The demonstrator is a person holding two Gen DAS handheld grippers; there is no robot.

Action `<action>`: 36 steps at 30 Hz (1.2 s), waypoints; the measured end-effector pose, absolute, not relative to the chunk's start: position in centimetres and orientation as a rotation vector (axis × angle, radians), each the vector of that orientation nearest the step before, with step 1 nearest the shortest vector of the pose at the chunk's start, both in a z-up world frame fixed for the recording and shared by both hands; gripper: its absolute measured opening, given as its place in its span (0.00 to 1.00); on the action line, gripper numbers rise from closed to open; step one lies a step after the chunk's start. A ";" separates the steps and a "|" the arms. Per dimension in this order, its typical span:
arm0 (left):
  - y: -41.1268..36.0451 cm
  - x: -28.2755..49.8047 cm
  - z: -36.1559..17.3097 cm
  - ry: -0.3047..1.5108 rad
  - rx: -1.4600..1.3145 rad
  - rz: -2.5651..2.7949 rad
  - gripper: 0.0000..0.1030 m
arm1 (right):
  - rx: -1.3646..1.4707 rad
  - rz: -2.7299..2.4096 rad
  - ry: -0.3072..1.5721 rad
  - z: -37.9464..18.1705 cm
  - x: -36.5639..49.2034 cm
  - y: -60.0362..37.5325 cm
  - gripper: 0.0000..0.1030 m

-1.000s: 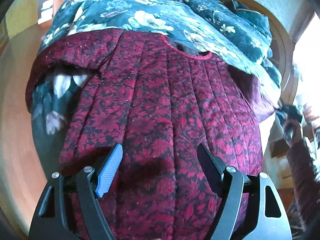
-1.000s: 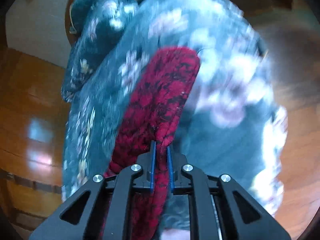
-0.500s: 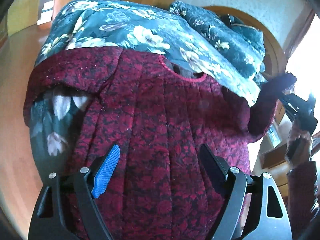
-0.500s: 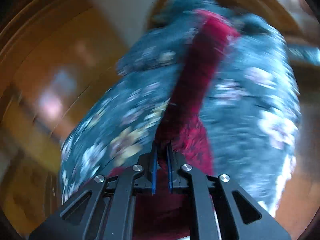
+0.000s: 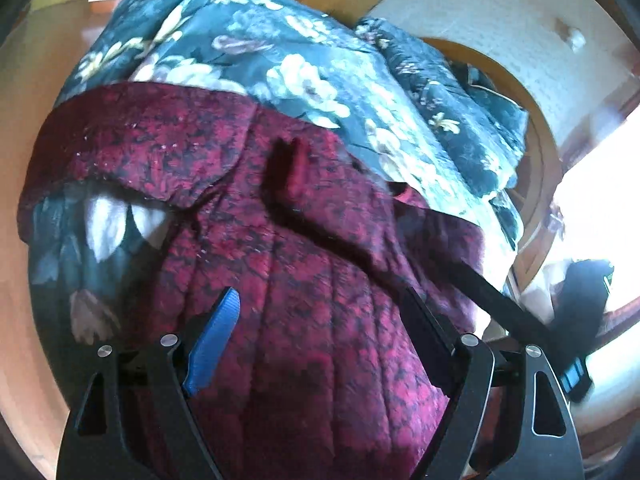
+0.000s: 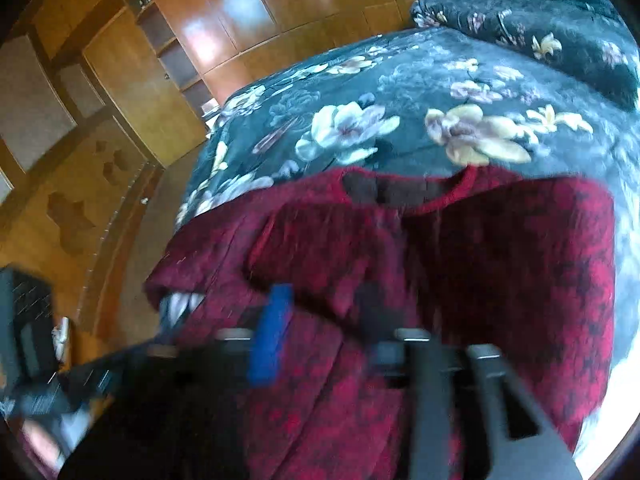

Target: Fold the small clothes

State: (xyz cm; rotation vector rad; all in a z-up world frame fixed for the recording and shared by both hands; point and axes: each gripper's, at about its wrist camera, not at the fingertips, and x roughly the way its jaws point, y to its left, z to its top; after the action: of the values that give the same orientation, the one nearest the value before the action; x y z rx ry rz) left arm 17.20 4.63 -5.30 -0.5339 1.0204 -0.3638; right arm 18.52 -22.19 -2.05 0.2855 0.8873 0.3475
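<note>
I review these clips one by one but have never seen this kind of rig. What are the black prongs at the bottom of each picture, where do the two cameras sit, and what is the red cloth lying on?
The prongs are two-finger grippers that a person holds, one in each hand. A fisheye camera on each looks forward along its fingers, so each picture shows its own gripper at the bottom. In the left wrist view the left gripper is open, holding nothing, above a dark red patterned garment. The garment is spread on a dark floral bedspread, with one sleeve folded in over the body. In the blurred right wrist view the right gripper also appears open, over the same garment. Wooden cabinets stand behind the bed.
</note>
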 end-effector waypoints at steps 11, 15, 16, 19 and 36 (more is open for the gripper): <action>3.5 25.0 -8.7 1.069 -0.571 -0.255 0.79 | 0.438 0.060 0.950 -5.0 8.1 -37.1 0.52; 2.3 27.3 -9.0 1.071 -0.528 -0.247 0.61 | 0.592 0.069 0.976 -6.8 7.4 -38.9 0.47; 1.9 27.8 -9.0 1.074 -0.509 -0.246 0.54 | 0.597 0.067 0.973 -7.0 7.5 -38.9 0.46; 1.0 29.0 -9.1 1.084 -0.455 -0.236 0.14 | 0.655 0.116 0.967 -7.0 8.5 -38.9 0.45; 4.9 22.4 -5.6 0.910 -0.437 -0.263 0.07 | 0.786 0.063 0.923 -6.5 20.7 -43.3 0.67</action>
State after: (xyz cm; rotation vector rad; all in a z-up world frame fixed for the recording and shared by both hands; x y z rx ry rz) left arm 22.45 4.91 -5.65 -0.4372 0.9097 -0.2625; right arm 20.70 -43.34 -6.47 0.7856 0.9234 0.0628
